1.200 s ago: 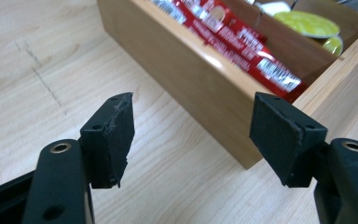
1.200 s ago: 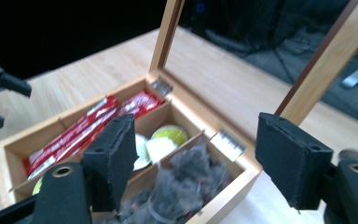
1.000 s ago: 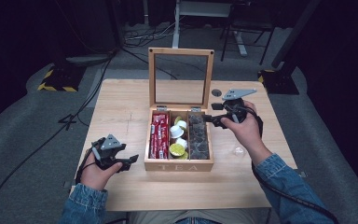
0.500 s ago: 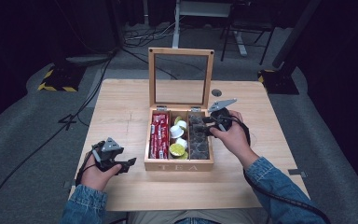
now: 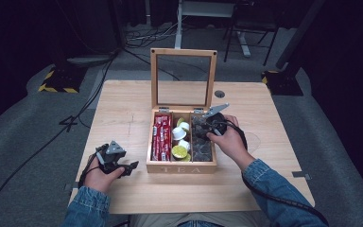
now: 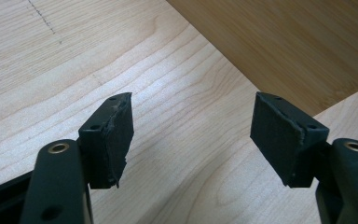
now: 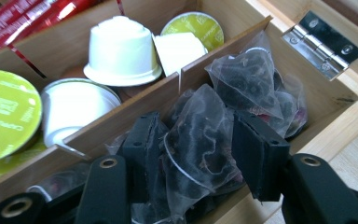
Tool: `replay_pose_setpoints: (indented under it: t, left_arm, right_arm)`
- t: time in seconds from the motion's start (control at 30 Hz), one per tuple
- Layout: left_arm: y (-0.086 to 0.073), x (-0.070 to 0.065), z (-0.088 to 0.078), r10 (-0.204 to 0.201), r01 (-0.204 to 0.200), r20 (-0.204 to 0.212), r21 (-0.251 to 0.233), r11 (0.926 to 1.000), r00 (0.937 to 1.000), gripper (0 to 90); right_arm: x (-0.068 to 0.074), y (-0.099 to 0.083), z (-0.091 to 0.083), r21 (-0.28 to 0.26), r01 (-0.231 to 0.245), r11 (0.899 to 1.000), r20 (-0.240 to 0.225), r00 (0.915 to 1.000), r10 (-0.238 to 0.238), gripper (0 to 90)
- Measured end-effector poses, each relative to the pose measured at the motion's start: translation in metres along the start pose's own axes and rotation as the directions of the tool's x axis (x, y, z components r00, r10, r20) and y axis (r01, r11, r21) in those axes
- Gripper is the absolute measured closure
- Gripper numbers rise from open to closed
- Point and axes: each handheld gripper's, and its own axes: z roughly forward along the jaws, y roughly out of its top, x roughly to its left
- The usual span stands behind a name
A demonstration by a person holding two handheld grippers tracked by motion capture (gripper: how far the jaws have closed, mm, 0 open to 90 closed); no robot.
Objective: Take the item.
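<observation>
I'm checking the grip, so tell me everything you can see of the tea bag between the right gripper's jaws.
The tea bag is a see-through mesh pyramid holding dark loose tea with reddish bits, a thin white seam curving down its face. It stands roughly upright in the wooden box's right compartment, on other bags of the same kind, beside the divider. The right gripper, whose jaws have just been closing, has a black pad at each side of it, and the mesh looks creased where they meet it.

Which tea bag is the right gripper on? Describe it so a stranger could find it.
Start at the open wooden tea box mid-table and take its right compartment, full of sheer pyramid tea bags. The tea bag stands between the right gripper's black pads, which have just been closing; its neighbours lie loose.
</observation>
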Motion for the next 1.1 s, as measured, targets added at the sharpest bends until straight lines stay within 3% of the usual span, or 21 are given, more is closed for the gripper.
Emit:
replay_pose_setpoints:
  t: [0.13,0.2,0.27,0.47,0.9,1.1]
  left_arm:
    - [0.000,0.000,0.003,0.004,-0.004,0.001,0.009,1.0000,1.0000,30.2]
    - [0.000,0.001,0.003,0.010,-0.010,-0.006,0.013,0.9999,0.9999,30.1]
    - [0.000,0.001,0.004,0.005,-0.005,-0.005,0.012,0.9999,1.0000,30.1]
    - [0.000,0.001,0.005,0.008,-0.008,0.000,0.017,0.9998,1.0000,30.1]
    - [-0.001,0.002,0.005,0.008,-0.008,-0.005,0.020,0.9998,1.0000,30.1]
    - [-0.002,0.005,0.006,0.010,-0.010,-0.012,0.029,0.9995,0.9999,30.2]
  right_arm:
    - [0.000,-0.001,0.003,0.013,0.009,1.000,0.011,0.9999,-0.009,52.2]
    - [0.000,-0.001,0.006,0.016,0.009,1.000,0.008,0.9999,-0.009,55.3]
    - [0.000,-0.001,0.006,0.019,0.028,0.999,0.009,0.9996,-0.028,63.9]
    - [0.001,0.000,0.004,0.008,0.038,0.999,0.016,0.9991,-0.039,69.2]
    - [0.002,0.005,-0.014,-0.085,0.025,0.996,-0.009,0.9996,-0.026,71.7]
    - [0.007,0.010,-0.030,-0.147,0.022,0.989,-0.037,0.9989,-0.028,71.8]
